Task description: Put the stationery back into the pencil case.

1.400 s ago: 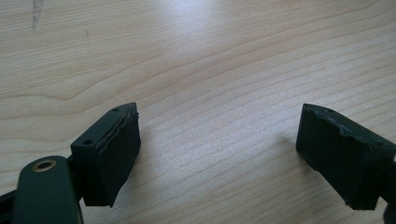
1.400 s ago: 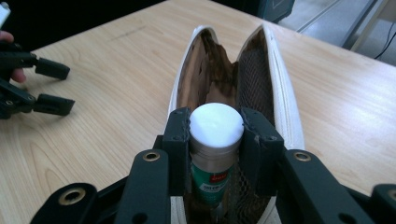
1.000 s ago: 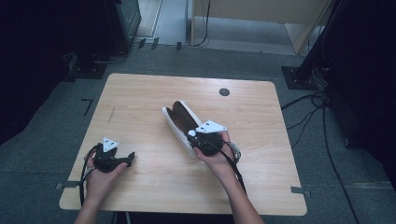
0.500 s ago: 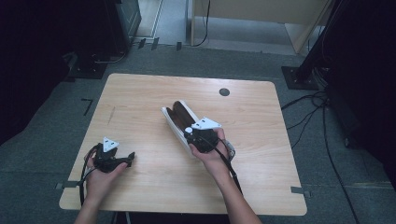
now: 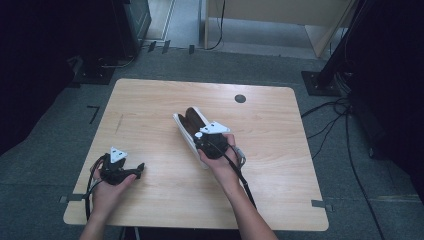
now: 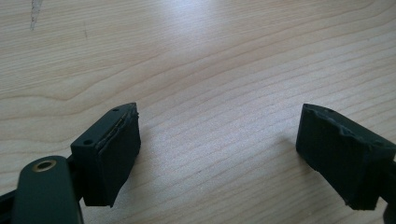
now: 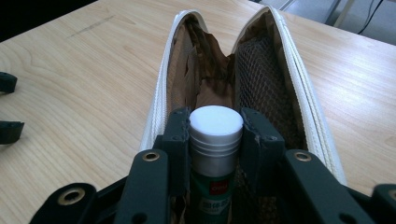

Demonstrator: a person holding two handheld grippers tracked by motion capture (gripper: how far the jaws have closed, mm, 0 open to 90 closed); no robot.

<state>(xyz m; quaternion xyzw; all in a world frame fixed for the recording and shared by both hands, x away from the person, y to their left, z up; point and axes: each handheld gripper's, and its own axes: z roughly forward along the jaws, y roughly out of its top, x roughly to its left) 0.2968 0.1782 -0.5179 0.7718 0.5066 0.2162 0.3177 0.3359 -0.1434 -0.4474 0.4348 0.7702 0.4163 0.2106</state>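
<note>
The pouch [image 5: 192, 131] lies open mid-table [image 5: 150, 100], its mouth wide between two white zipper rims [image 7: 159, 107]. The right gripper [image 5: 212, 145] sits over its near end, jaws clamped on a glue stick [image 7: 215, 135] that fills the gap between the rims there. Beyond the stick's cap the brown lining lies open and unblocked. The mesh pocket [image 7: 266, 79] lines one wall. The left gripper [image 5: 127, 172] rests well apart, jaws wide over bare wood. A dark grommet [image 5: 240, 98] sits flush near the far edge.
</note>
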